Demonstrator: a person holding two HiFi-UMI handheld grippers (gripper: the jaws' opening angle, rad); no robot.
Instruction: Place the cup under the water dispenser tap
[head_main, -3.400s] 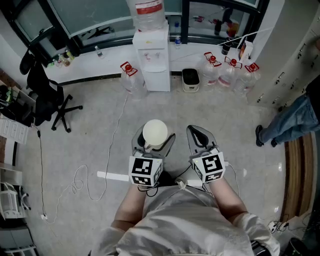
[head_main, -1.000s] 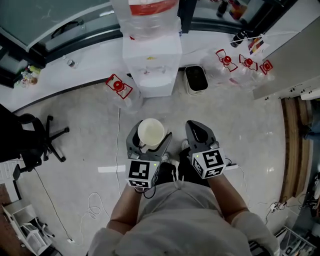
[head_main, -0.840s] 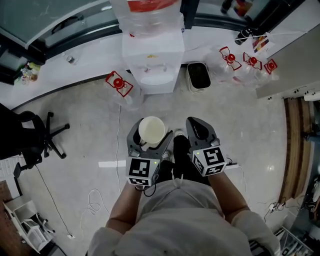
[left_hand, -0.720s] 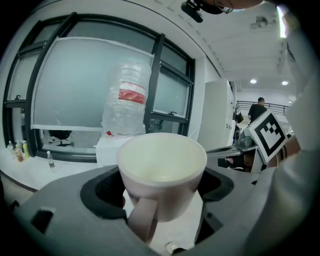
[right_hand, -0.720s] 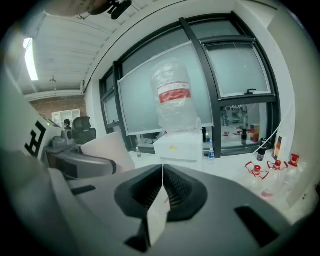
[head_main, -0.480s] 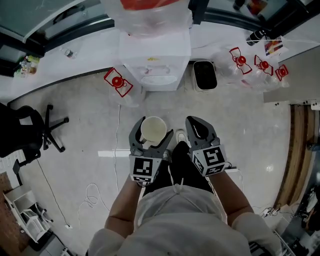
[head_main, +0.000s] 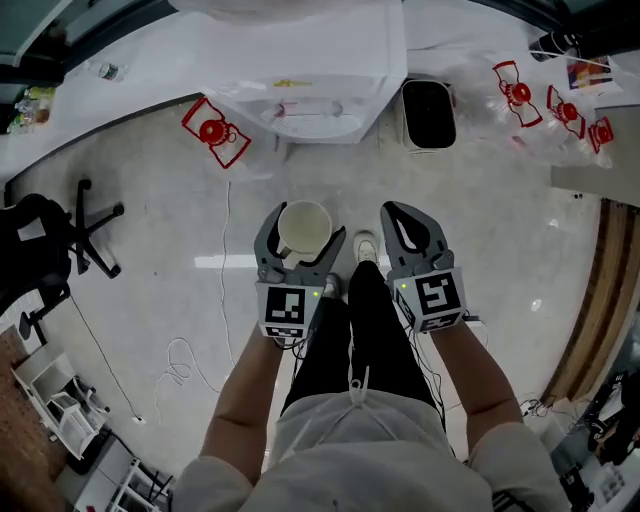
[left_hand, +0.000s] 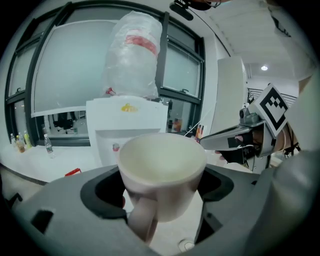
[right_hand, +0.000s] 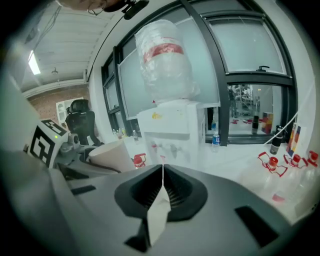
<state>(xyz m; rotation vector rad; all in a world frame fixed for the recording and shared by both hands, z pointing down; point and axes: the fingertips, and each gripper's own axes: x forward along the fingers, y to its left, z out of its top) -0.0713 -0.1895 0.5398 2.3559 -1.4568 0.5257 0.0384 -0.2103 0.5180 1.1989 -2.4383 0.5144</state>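
Note:
A cream mug is held upright, mouth up and empty, in my left gripper, which is shut on it with its handle towards me. The white water dispenser stands straight ahead against the windows, a big clear bottle on top. Its red and blue taps show in its front recess. My right gripper hovers beside the left one, jaws closed together and holding nothing.
Spare water bottles with red caps lie on the floor left and right of the dispenser. A black bin sits just right of it. An office chair stands at far left. A white cable trails over the floor.
The person has walked closer to the dispenser, which now fills the top of the head view. Both grippers kept their hold and spacing, the mug still in the left one.

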